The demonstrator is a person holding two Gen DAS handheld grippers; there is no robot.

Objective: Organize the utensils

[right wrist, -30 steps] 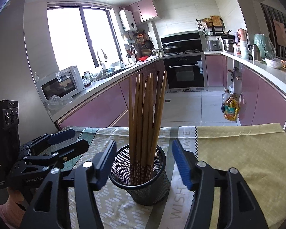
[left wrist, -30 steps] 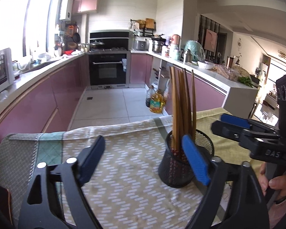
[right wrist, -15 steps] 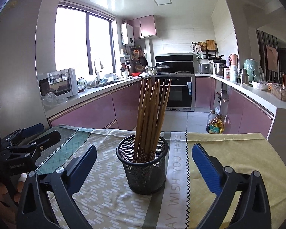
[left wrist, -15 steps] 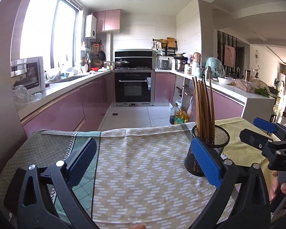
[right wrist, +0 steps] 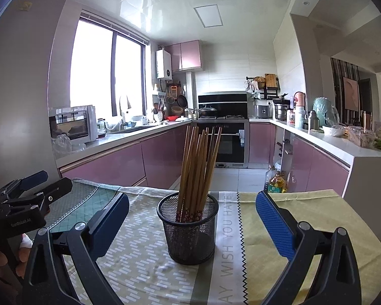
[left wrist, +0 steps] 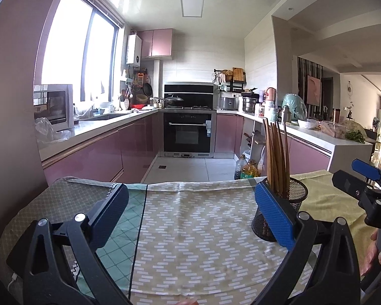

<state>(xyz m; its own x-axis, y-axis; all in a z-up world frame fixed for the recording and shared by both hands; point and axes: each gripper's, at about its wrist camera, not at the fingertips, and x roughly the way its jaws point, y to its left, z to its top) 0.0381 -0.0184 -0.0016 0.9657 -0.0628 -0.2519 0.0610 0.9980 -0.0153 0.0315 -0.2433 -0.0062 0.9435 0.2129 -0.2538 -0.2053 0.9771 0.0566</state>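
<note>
A black mesh cup (right wrist: 188, 233) stands upright on the table with several brown chopsticks (right wrist: 200, 167) in it. My right gripper (right wrist: 191, 225) is open wide just in front of the cup, and its blue pads (right wrist: 274, 223) stand clear of the cup on both sides. My left gripper (left wrist: 191, 216) is open over the patterned cloth with nothing between its fingers. In the left wrist view the cup (left wrist: 297, 198) sits behind the right finger, with the chopsticks (left wrist: 276, 152) above it. The right gripper (left wrist: 353, 175) shows at the right edge there, and the left gripper (right wrist: 52, 181) at the left edge of the right wrist view.
The table is covered by a zigzag-print cloth (left wrist: 203, 228), a teal cloth (left wrist: 129, 218) on the left and a yellow-green cloth (right wrist: 304, 216) on the right. Its far edge drops to the kitchen floor, where oil bottles (right wrist: 275, 180) stand. Pink cabinets line both sides beyond.
The right gripper's jaws have widened and drawn back from around the cup. The left gripper has swung left, so the cup has slid to the right of its view. Both cameras have tipped upward.
</note>
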